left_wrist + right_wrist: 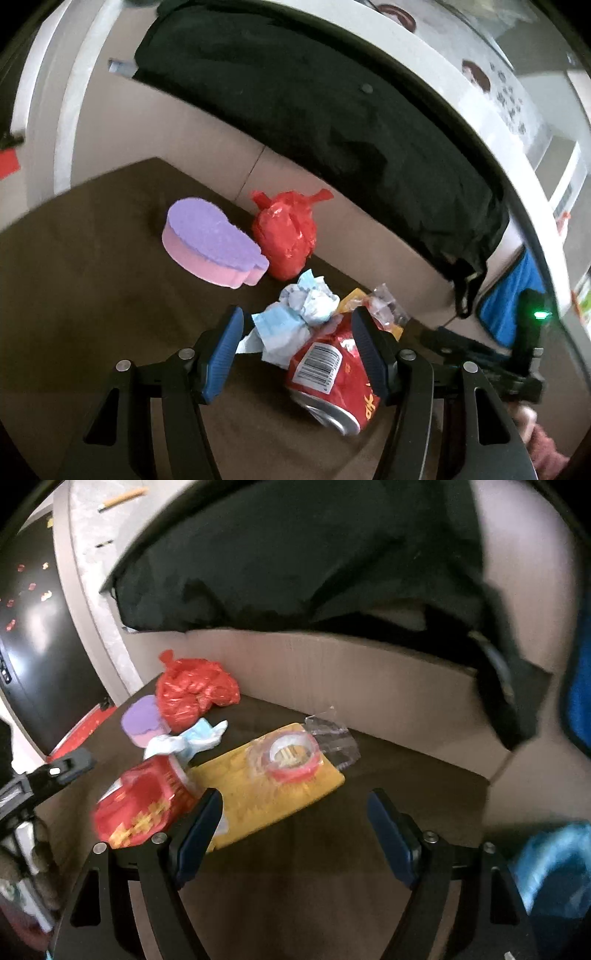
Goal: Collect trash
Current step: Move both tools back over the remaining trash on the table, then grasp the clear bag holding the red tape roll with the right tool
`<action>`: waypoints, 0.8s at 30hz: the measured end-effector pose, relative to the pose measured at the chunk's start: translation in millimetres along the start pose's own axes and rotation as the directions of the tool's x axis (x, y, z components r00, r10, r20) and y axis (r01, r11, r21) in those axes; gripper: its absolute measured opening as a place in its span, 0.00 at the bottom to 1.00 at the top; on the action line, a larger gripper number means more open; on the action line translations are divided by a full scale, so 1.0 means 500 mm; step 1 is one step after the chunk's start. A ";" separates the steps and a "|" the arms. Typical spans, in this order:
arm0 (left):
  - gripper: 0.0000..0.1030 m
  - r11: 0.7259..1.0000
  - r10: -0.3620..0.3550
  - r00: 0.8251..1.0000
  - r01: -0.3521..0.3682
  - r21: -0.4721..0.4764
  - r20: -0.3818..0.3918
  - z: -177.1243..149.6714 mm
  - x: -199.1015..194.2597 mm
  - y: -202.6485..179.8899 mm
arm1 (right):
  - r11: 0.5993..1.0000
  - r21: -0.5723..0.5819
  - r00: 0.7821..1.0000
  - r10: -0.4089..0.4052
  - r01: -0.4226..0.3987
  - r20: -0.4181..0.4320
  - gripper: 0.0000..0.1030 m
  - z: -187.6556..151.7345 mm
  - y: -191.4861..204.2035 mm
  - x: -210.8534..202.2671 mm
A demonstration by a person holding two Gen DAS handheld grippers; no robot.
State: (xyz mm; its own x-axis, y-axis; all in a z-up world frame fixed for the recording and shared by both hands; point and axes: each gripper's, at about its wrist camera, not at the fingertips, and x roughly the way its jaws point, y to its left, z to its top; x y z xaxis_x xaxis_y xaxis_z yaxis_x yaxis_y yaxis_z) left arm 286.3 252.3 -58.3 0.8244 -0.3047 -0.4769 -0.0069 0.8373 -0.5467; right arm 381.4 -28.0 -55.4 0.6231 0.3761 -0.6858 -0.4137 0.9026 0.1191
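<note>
Trash lies on a dark brown table (92, 295). A crushed red can (332, 384) lies between the open fingers of my left gripper (297, 343), with a crumpled blue-white face mask (295, 317) just beyond it. A knotted red plastic bag (286, 232) sits farther back. A yellow packet with clear wrapping (273, 782) lies in front of my right gripper (295, 823), which is open and empty just above the table. The can (144, 808), mask (192, 740) and red bag (192, 694) also show in the right wrist view.
A purple-and-pink sponge (210, 243) lies left of the red bag. A black cloth (314, 110) hangs over a beige wall behind the table. A blue bag (554, 864) is at the right. The right gripper's body (498, 354) is at the right of the left wrist view.
</note>
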 end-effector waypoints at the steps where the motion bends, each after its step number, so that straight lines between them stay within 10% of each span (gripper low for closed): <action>1: 0.60 1.000 -0.009 1.000 0.009 -0.003 -0.002 -0.001 0.000 0.005 | 1.000 -0.030 1.000 0.001 -0.001 -0.004 0.75 0.008 0.009 0.019; 11: 0.64 0.999 -0.043 0.998 0.043 0.002 0.046 0.005 -0.023 0.008 | 0.982 -0.180 0.991 -0.073 0.051 -0.117 0.75 0.051 0.040 0.167; 17: 0.64 0.999 -0.043 0.999 0.044 -0.003 0.032 0.002 -0.019 0.013 | 0.994 -0.107 0.992 -0.033 0.020 -0.119 0.53 0.053 0.012 0.141; 24: 0.64 0.999 -0.017 1.000 0.017 0.041 0.002 -0.007 -0.004 -0.005 | 0.998 -0.069 0.999 0.007 -0.011 -0.054 0.53 0.013 -0.006 0.033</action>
State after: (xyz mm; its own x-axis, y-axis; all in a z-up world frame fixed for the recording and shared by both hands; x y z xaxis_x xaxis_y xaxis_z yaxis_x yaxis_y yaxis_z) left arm 282.9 249.4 -58.5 0.8256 -0.3181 -0.4661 0.0303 0.8498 -0.5262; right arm 397.4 -23.2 -62.4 0.5836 0.3709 -0.7224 -0.4651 0.8819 0.0770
